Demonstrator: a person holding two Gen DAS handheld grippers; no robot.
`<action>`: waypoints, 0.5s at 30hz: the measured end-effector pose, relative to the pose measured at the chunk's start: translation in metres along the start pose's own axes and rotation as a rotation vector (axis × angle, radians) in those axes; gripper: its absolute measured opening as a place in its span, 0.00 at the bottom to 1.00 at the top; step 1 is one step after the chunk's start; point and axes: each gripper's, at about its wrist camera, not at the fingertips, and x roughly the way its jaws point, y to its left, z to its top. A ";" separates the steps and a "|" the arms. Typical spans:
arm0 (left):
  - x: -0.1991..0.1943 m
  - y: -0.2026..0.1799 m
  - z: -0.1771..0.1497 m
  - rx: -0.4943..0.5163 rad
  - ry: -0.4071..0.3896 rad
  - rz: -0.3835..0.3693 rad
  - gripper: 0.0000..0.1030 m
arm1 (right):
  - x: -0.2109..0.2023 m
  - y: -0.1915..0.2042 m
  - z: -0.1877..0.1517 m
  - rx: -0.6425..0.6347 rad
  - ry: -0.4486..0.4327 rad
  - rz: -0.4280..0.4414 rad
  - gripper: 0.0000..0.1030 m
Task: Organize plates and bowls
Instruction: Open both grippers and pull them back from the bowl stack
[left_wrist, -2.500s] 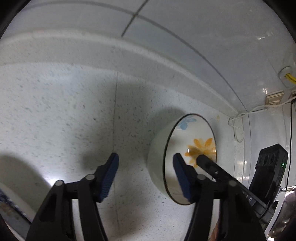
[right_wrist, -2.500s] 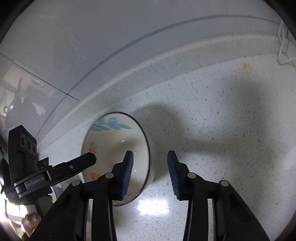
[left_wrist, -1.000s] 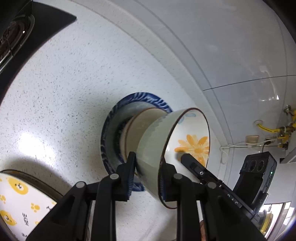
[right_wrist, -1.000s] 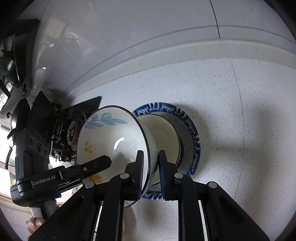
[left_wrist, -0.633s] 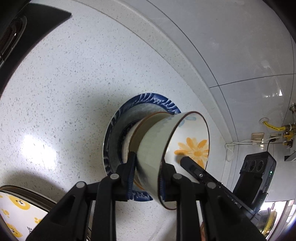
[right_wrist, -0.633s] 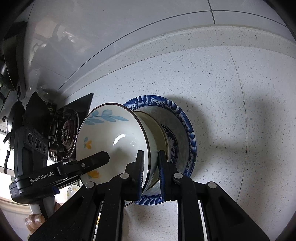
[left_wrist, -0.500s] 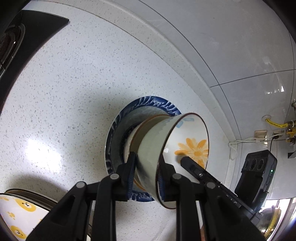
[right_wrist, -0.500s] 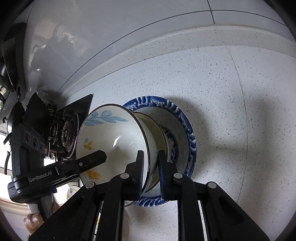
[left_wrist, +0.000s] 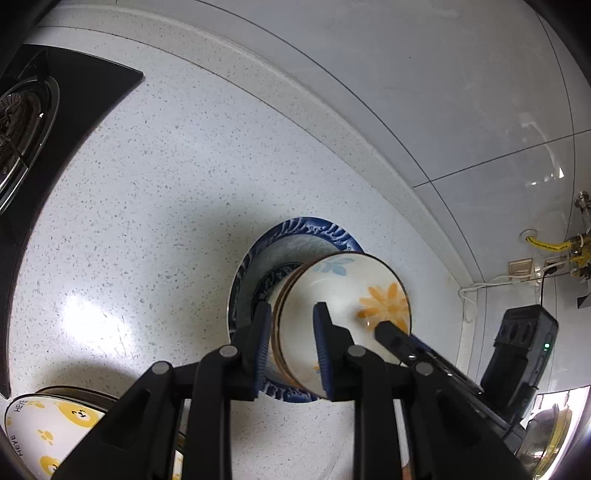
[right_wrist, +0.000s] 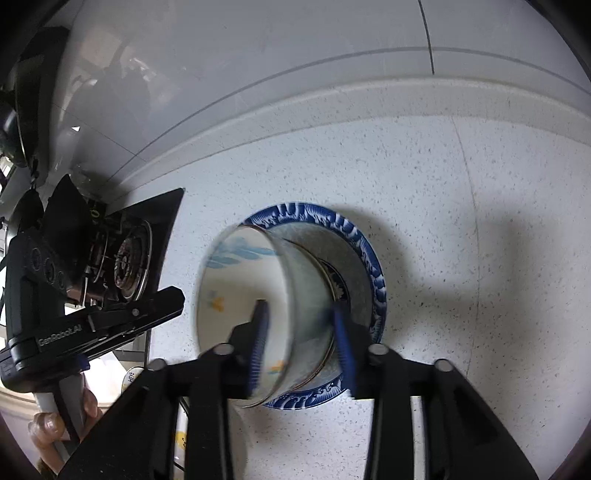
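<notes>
Flower bowl (left_wrist: 343, 295) nested on blue plate (left_wrist: 295, 229); left claw (left_wrist: 291, 343) straddles rim, unclear if gripping; right claw (right_wrist: 301, 343) opening.

A pale speckled stone counter (left_wrist: 155, 206) runs to a raised lip under glossy grey wall tiles (left_wrist: 461, 81). A black gas hob (left_wrist: 40, 122) sits at one end (burner visible), a white socket (left_wrist: 521, 266) and yellow hose (left_wrist: 546, 244) at the other.
</notes>
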 end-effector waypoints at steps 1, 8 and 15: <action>-0.003 -0.001 -0.001 0.007 -0.002 0.001 0.23 | -0.007 0.003 0.000 -0.016 -0.014 -0.008 0.44; -0.033 -0.009 -0.007 0.113 -0.053 -0.102 0.30 | -0.047 0.002 -0.012 -0.067 -0.108 -0.020 0.57; -0.083 -0.010 -0.010 0.249 -0.178 -0.218 0.30 | -0.084 -0.022 -0.036 -0.080 -0.186 -0.009 0.60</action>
